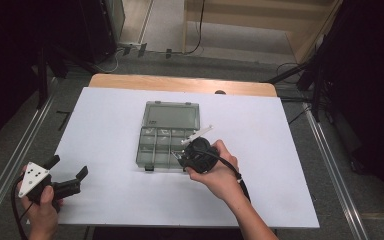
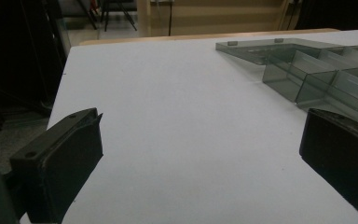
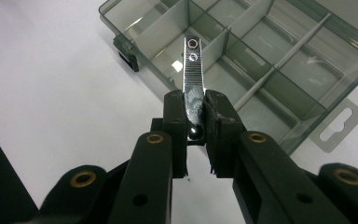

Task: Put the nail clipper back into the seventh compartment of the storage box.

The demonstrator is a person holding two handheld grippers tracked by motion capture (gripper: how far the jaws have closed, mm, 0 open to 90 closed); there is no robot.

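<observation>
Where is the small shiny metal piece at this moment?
In the right gripper view the metal piece is clamped in the right tool, poking out over the open compartment box, near its front latch edge.

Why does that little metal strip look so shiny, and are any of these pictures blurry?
In the right gripper view the metal strip catches overhead light, so glare whitens its ridged face; the right gripper clamping it looks sharp. In the left gripper view the near jaws are soft, and the compartment box is slightly hazy. The high view is evenly lit, its edges dark.

Overhead plus two close low views
</observation>
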